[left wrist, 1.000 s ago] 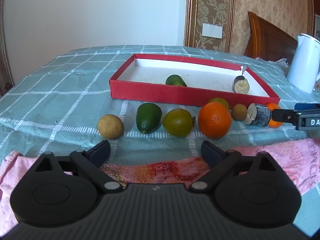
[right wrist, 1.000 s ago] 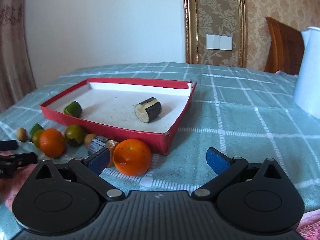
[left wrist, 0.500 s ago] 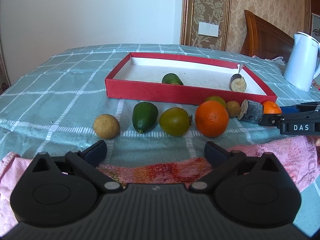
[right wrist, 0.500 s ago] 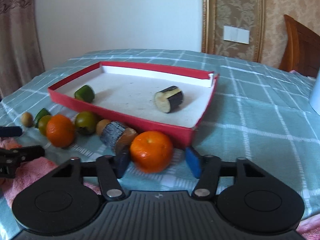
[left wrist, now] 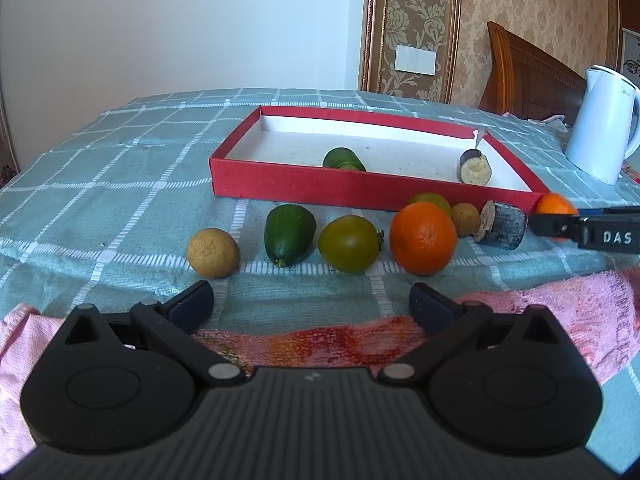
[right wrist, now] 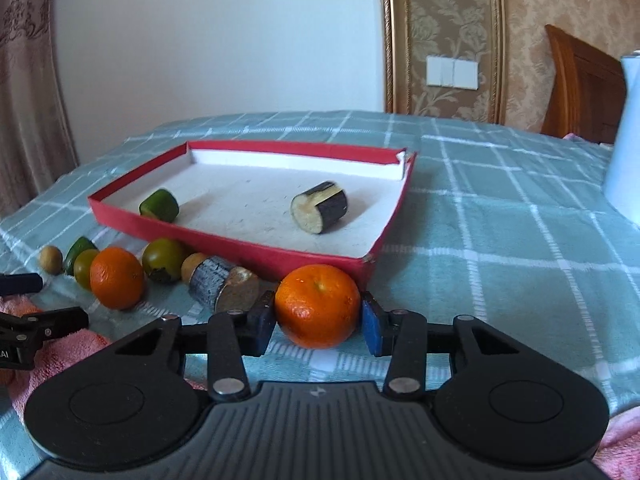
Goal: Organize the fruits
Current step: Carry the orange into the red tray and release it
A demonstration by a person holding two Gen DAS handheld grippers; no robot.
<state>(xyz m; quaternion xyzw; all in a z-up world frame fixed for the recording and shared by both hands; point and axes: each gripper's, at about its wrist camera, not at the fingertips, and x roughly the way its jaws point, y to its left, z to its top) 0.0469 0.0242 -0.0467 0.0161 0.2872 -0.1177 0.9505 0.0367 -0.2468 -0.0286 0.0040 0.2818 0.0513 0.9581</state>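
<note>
The round orange mandarin [right wrist: 317, 311] nearest the tray's right front corner sits between the blue pads of the right claw [right wrist: 317, 322], which is closed in on its two sides; whether it is lifted clear of the cloth cannot be told. The shallow red cardboard tray [right wrist: 240, 246] holds only two items: a green cut fruit piece [right wrist: 159, 205] and a dark-skinned cut cylinder [right wrist: 319, 207]. Outside, along the tray's front wall on the teal checked tablecloth [left wrist: 120, 184], remain a tan round fruit [left wrist: 213, 252], a dark green avocado-shaped fruit [left wrist: 289, 233], two green tomato-like fruits, a second orange [left wrist: 423, 238], a small brown fruit and a bark-covered cylinder [left wrist: 502, 229]. The left claw [left wrist: 311, 306] hangs wide open and empty over a pink towel [left wrist: 560, 312]. Judged progress: early, most items unplaced.
</note>
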